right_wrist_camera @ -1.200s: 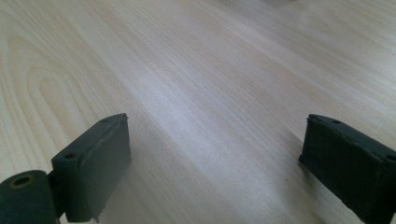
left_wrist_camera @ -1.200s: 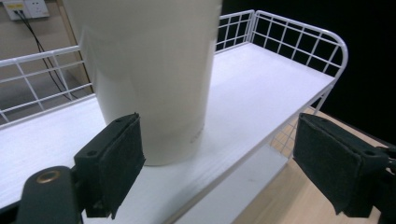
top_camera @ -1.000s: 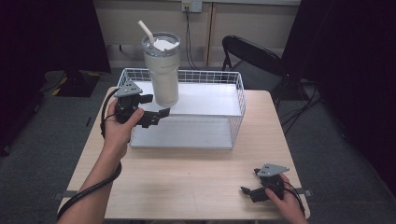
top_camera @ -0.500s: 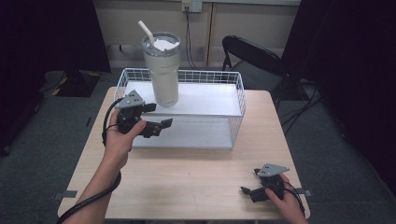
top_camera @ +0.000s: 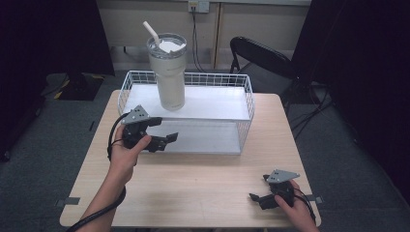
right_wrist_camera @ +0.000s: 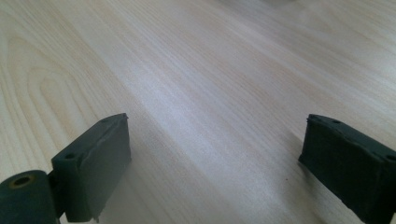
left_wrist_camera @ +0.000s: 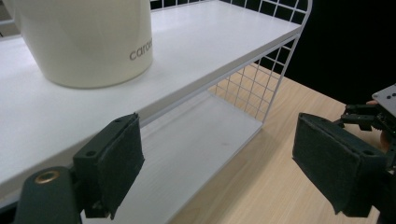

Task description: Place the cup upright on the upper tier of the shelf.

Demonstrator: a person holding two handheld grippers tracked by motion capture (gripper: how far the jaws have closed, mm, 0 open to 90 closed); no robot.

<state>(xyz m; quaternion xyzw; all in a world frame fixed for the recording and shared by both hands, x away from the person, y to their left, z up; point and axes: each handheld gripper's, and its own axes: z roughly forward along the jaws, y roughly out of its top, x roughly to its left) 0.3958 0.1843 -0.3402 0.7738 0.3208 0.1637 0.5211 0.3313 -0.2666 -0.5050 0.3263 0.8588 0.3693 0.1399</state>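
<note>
Simply cream tumbler [top_camera: 168,72], white straw [top_camera: 150,33]

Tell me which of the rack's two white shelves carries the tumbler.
The upper shelf of the wire rack: the cream tumbler with a straw stands at its left end. The lower shelf beneath is bare.

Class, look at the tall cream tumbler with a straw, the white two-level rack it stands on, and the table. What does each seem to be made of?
Tall cream tumbler: probably painted metal or plastic; smooth, matte, printed lettering; clear lid, white straw.
White two-level rack: coated metal wire grid sides, with flat white boards, likely laminate.
Table: pale wood or wood-look laminate; the grain lines show in the right gripper view.
</note>
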